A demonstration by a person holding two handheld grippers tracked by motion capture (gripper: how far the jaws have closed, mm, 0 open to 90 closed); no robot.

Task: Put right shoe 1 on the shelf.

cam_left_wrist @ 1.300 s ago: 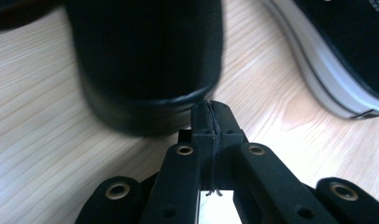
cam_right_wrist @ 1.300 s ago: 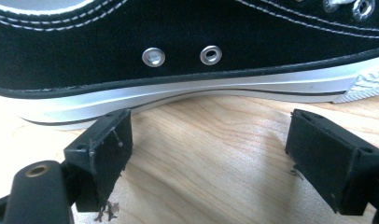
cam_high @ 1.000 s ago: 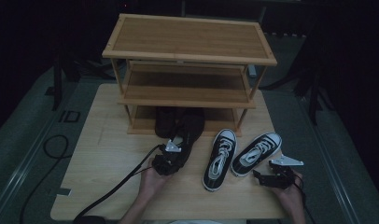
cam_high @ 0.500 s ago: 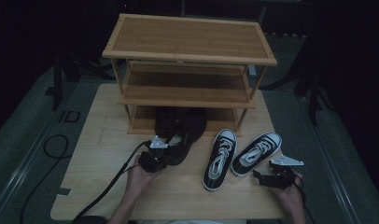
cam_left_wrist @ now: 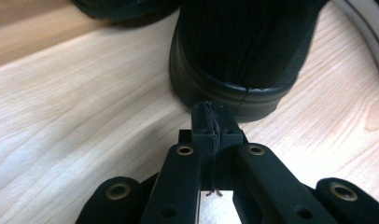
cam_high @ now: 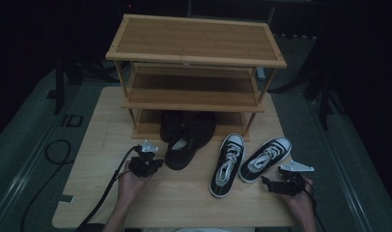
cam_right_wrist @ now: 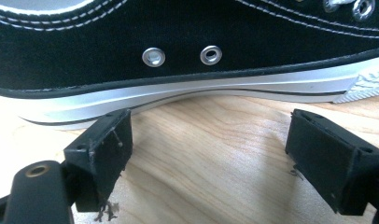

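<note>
Pale, smooth wood grain is shown by the tabletop point(cam_right_wrist: 215, 140); black canvas, metal eyelets and a white rubber sole are seen on the sneaker point(cam_right_wrist: 187, 51).

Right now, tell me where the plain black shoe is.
In the high view, the plain black shoe lies left of centre, its toe under the rack, heel beside the left claw.

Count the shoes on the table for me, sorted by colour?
All-black shoes: 2, one out front, one tucked under the shelf rack.
Black shoes with white soles and laces: 2, and.
Total: 4 shoes.
</note>
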